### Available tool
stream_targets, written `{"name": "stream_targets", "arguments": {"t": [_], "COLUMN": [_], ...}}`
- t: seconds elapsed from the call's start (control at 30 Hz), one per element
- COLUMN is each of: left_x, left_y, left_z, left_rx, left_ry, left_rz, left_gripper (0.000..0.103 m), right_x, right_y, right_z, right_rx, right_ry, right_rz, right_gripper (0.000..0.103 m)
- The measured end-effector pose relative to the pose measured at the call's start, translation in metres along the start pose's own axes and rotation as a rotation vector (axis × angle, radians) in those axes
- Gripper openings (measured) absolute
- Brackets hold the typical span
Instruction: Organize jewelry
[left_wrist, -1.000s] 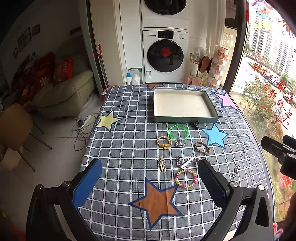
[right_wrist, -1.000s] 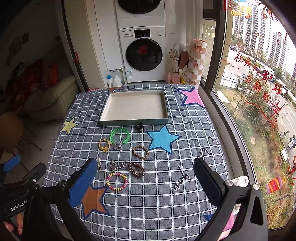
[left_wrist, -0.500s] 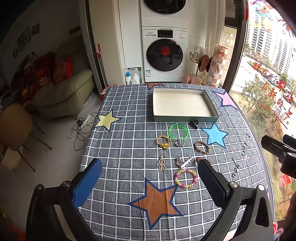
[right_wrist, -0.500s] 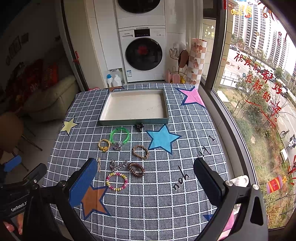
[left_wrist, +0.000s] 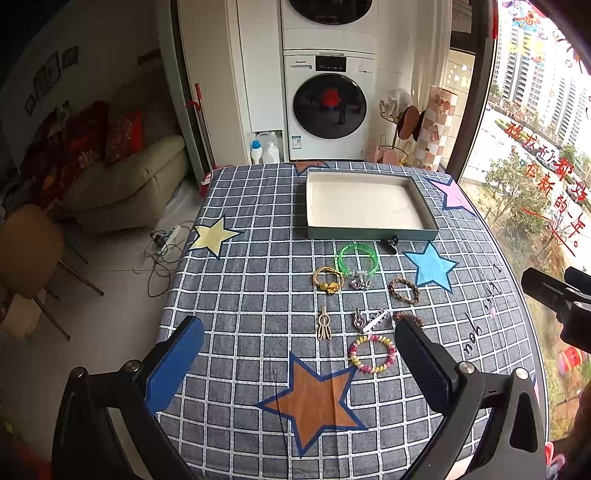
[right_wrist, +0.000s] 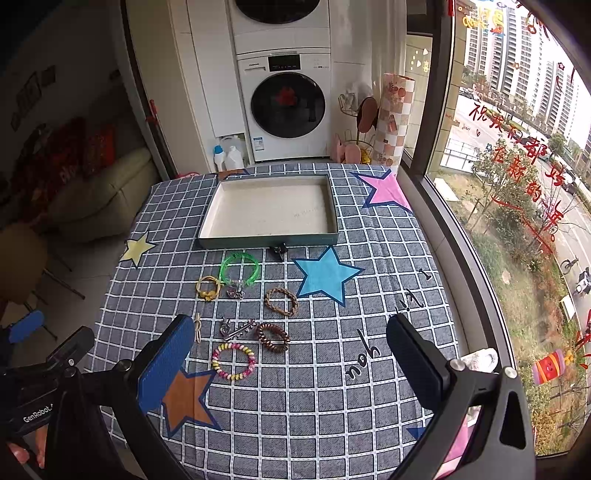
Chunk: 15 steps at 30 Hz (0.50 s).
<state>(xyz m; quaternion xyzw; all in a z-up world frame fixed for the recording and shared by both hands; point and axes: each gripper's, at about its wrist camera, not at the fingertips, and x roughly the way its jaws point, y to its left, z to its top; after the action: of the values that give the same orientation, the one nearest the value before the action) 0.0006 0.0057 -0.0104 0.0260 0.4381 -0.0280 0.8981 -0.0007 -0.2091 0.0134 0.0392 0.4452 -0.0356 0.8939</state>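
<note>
Several jewelry pieces lie on the checked tablecloth: a green bangle, a yellow ring bracelet, a braided brown bracelet, a coiled brown hair tie, a multicolour bead bracelet, silver charms and a gold hairpin. An empty green-walled tray stands behind them. My left gripper and right gripper are open and empty, held above the table's near side.
The table's left edge drops to a floor with a chair, cables and a sofa. A washer stands behind the table. A window runs along the right side. A small black clip lies before the tray.
</note>
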Motion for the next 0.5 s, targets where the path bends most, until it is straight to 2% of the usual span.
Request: {"name": "stream_targets", "arguments": {"t": [0.23, 0.5], "left_x": [0.021, 0.088], "left_y": [0.006, 0.022], "left_z": [0.001, -0.009], "left_rx": [-0.003, -0.065], "left_ry": [0.06, 0.219], "left_rz": [-0.003, -0.01], "left_gripper": [0.103, 0.103], "right_x": [0.014, 0.068], "right_y": [-0.003, -0.008], "right_z": [0.001, -0.012], "right_rx": [0.002, -0.006], "right_ry": [0.042, 0.196], "right_rz": [0.005, 0.007], "right_gripper": [0.103, 0.103]}}
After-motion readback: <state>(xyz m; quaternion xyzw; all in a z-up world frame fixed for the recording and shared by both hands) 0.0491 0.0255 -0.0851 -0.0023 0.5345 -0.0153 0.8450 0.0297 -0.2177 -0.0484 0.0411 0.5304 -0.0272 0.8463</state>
